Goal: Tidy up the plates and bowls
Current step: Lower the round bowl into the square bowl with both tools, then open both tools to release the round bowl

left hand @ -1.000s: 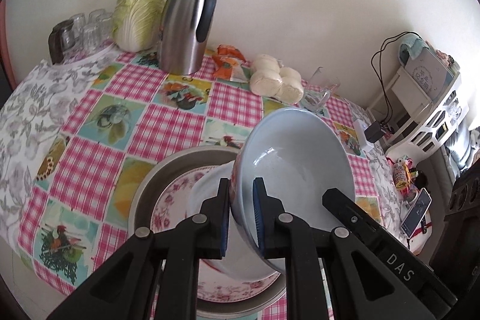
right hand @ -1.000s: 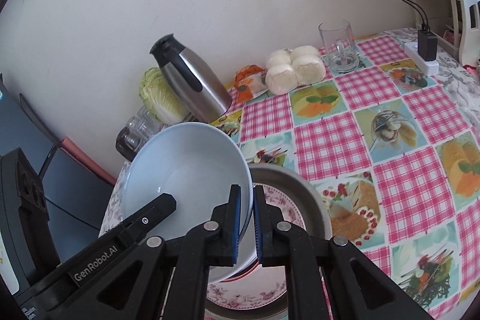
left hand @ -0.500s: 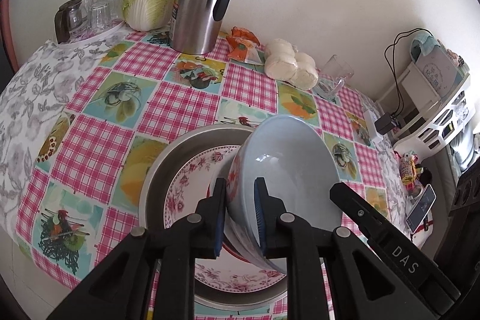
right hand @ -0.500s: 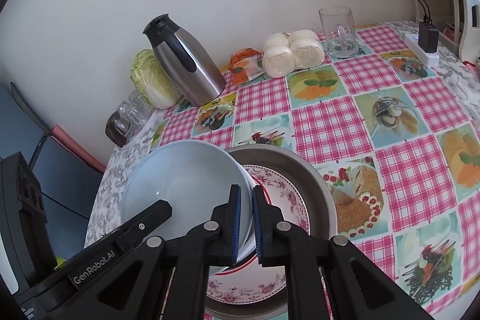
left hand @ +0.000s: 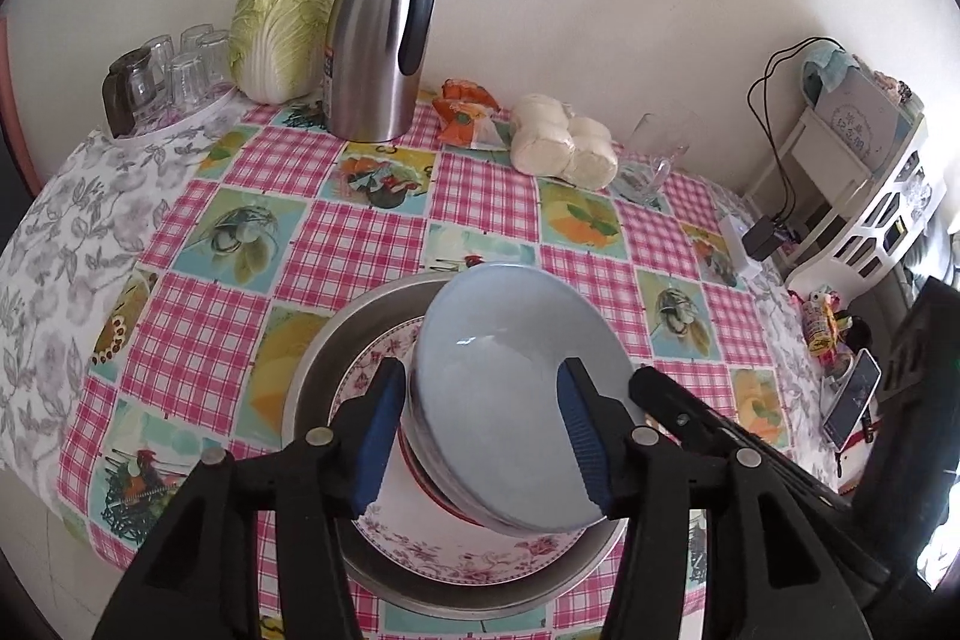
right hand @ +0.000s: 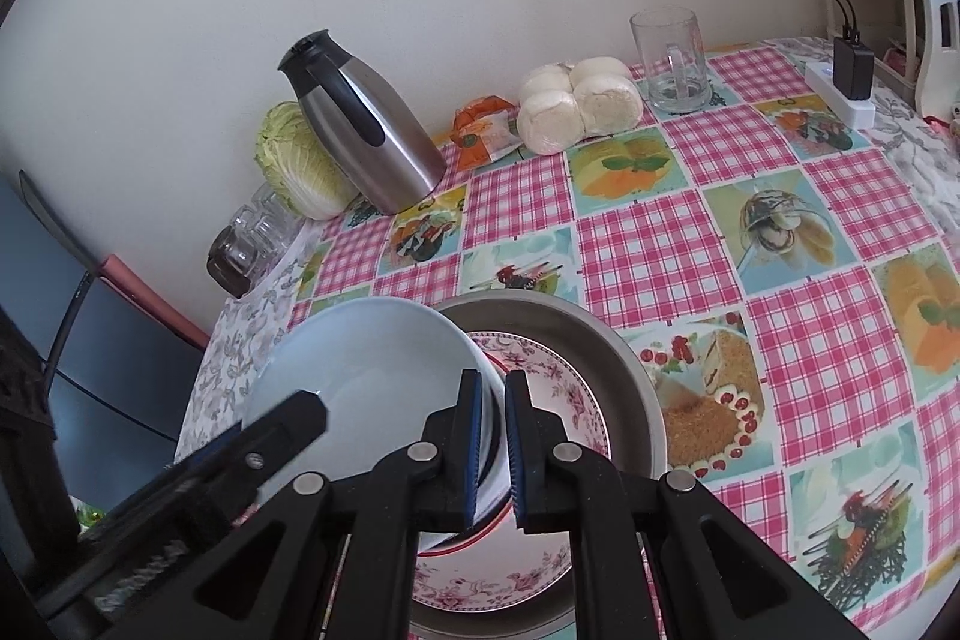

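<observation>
Now our left tool (left hand: 480, 436) had just been opening, jaws apart astride the pale blue ceramic bowl (left hand: 510, 400); our right tool (right hand: 492, 451) stayed clamped on its rim at three o'clock.

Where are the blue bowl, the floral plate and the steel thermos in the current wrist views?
blue bowl (left hand: 510, 388): left wrist view, inner surface.
floral plate (right hand: 558, 388): right wrist view, patterned rim right of the bowl.
steel thermos (left hand: 372, 58): left wrist view, middle of the brushed steel body.
</observation>
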`<action>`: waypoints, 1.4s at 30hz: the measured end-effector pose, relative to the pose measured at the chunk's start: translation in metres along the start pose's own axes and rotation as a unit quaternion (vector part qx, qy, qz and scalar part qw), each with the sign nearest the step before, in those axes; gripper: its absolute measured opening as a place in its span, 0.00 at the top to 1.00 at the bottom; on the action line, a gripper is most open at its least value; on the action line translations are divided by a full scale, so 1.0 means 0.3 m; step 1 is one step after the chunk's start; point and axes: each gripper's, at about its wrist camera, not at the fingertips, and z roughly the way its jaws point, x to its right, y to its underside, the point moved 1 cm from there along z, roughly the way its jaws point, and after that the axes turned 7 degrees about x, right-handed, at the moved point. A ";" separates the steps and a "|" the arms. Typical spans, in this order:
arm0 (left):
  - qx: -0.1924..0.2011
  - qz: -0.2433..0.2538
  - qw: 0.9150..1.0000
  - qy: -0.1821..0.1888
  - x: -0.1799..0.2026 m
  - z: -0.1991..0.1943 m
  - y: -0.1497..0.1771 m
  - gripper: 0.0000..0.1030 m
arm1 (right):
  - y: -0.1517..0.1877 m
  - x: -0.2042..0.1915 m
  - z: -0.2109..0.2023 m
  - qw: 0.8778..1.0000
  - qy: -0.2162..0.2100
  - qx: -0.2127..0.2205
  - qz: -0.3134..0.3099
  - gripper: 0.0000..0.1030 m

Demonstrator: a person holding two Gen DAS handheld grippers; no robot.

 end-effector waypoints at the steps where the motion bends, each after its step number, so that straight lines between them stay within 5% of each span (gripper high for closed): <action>1: 0.005 -0.001 1.000 -0.003 -0.002 -0.004 -0.002 0.48 | 0.000 0.005 0.002 1.000 -0.004 -0.001 0.004 0.90; 6: 0.038 -0.028 0.999 -0.021 -0.050 -0.034 -0.021 0.51 | 0.003 0.005 0.003 1.000 -0.005 -0.002 0.002 0.90; 8: 0.046 -0.037 0.998 -0.034 -0.078 -0.037 -0.025 0.72 | 0.002 0.004 0.003 1.000 -0.005 -0.002 0.002 0.90; 10: 0.041 -0.046 0.998 -0.021 -0.100 -0.025 -0.022 0.82 | 0.003 0.003 0.002 1.000 -0.006 -0.003 0.001 0.89; 23: 0.028 -0.056 0.998 -0.003 -0.095 -0.008 0.007 0.89 | 0.004 -0.012 -0.041 1.000 0.001 0.017 -0.017 0.89; 25: 0.036 -0.057 0.998 -0.002 -0.094 -0.033 0.012 0.73 | 0.005 -0.012 -0.056 1.000 0.000 0.023 -0.018 0.88; 27: 0.047 -0.058 0.997 0.000 -0.095 -0.061 0.018 0.51 | 0.008 -0.011 -0.074 0.999 0.001 0.029 -0.021 0.75; 31: 0.072 -0.061 0.995 -0.014 -0.113 -0.123 0.043 0.29 | 0.025 -0.010 -0.119 0.998 0.007 0.047 -0.032 0.66; 39: 0.082 -0.039 0.993 -0.072 -0.183 -0.174 0.126 0.08 | 0.083 0.026 -0.194 0.996 0.026 0.071 -0.037 0.25; 42: 0.069 -0.012 0.991 -0.111 -0.203 -0.162 0.164 0.04 | 0.115 0.048 -0.191 0.996 0.039 0.065 -0.040 0.18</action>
